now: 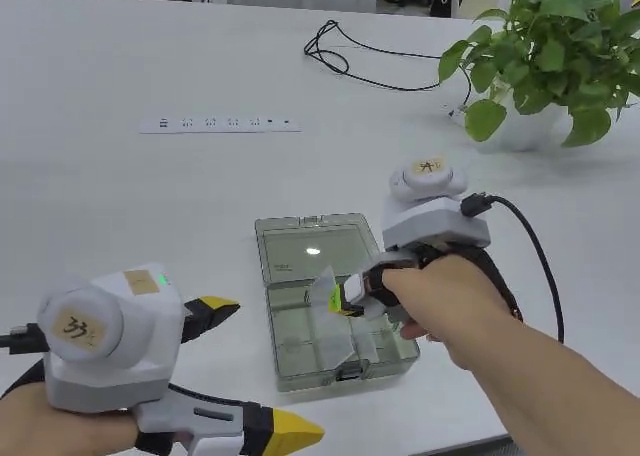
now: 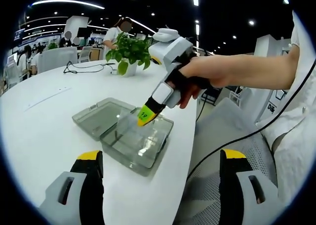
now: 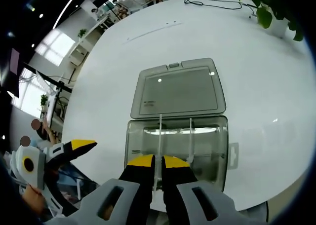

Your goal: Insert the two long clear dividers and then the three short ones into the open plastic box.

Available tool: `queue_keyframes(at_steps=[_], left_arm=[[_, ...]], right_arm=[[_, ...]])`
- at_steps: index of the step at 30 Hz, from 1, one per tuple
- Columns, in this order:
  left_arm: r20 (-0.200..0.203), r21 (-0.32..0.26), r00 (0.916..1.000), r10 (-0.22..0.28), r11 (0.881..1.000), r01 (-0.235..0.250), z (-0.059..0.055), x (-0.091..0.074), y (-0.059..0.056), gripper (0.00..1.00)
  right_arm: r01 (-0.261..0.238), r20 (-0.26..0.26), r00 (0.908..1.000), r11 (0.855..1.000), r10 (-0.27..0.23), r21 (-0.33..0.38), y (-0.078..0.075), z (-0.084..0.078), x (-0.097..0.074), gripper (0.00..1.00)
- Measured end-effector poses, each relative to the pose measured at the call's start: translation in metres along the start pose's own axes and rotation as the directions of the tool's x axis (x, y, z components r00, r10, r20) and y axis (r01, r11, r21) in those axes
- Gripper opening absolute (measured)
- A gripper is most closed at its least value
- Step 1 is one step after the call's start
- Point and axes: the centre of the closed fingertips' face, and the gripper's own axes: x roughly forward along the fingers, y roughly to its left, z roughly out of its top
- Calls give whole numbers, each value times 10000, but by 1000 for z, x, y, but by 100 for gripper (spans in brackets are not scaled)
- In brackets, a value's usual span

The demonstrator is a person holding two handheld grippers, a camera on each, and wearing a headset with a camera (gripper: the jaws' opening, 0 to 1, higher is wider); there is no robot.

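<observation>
Nearest the camera in the head view, the left gripper [image 1: 278,370] hangs low over the front of the white bench [image 1: 150,206], its yellow-tipped jaws spread wide with nothing between them. It sits well apart from the box, to the left.

At the centre of the bench lies the open plastic box [image 1: 300,244], smoky and clear, with its lid folded flat on the far side and its tray toward the person. The right gripper [image 1: 345,298], held in the person's right hand [image 1: 450,301], points down over the tray from the right. Its jaws are drawn narrow and pinch the thin edge of a clear divider [image 1: 330,294]. The divider is tilted, with its lower part inside the tray. In the right gripper view it appears edge-on as a thin line running from the jaws toward the hinge. Just beside it, a second clear divider [image 3: 190,133] stands upright in the tray, parallel to the first.

A black cable [image 1: 530,246] trails from the right gripper off to the right. Farther back on the bench lie a white power strip [image 1: 222,123] and a loose black cord [image 1: 350,61]. A leafy potted plant [image 1: 545,46] stands at the far right corner.
</observation>
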Motion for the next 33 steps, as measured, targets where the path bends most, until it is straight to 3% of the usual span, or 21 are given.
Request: queue_keyframes(at_steps=[33], left_arm=[[9,-201,9999,-100,9997,100,-3,5,-4,99]], right_arm=[[416,794,9963,9942,-338,-992,2,-1,-1,6]])
